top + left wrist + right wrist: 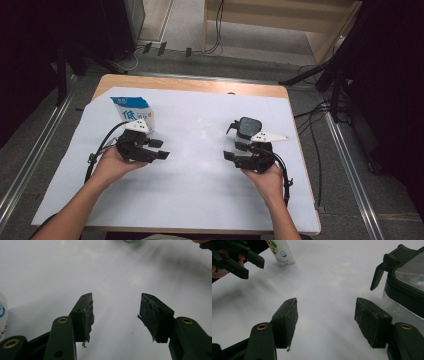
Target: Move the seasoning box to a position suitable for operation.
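Note:
A blue and white bag with printed characters stands at the left of the white sheet. My left gripper lies just in front of the bag, pointing right, jaws apart. In the left gripper view its jaws frame bare white sheet, with the bag's edge at the far left. A clear container with a black latched lid stands at the right. My right gripper sits just in front of it, pointing left. In the right gripper view nothing is between the jaws, and the container is beside the right jaw.
The wooden table's far edge shows beyond the sheet. Cables and dark stands lie on the floor behind and at the right. The right gripper view takes in the bag and my left gripper farther off.

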Tool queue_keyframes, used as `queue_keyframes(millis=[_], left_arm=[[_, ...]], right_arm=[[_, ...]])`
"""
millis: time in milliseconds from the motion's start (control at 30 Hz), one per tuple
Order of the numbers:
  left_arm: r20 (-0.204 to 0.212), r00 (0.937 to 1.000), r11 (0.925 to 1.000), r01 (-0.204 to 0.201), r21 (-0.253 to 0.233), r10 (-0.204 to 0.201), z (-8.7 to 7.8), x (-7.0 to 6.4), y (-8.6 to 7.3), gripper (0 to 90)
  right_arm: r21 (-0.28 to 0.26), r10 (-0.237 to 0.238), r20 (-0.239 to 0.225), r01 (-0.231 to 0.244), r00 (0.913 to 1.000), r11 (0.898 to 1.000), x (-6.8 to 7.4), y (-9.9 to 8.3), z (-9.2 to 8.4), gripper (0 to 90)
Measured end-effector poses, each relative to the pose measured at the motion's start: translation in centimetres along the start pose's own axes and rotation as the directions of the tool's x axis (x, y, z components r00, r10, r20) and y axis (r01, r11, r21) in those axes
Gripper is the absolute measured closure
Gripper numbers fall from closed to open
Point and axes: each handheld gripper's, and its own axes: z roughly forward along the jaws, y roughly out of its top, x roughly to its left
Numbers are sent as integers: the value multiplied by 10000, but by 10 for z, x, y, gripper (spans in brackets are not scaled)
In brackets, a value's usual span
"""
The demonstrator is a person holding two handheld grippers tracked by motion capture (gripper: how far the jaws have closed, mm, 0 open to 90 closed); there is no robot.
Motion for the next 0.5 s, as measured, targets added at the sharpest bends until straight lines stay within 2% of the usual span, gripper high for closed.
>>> queue_keyframes(millis=[200, 267, 500], left_arm=[[69, 9999, 9999, -111, 4, 111, -1, -1, 0, 449], [-143, 9998, 9998, -139, -113, 137, -4, -2, -1, 446], [-198, 9998, 9993, -32, -384, 25, -8, 2, -2, 447]], right_arm=[[82, -66, 245, 64, 9997, 9999, 1, -2, 1, 360], [-30, -30, 430, 31, 9991, 10000, 1, -2, 0, 361], [-344, 85, 939, -53, 9955, 9994, 1, -5, -5, 387]])
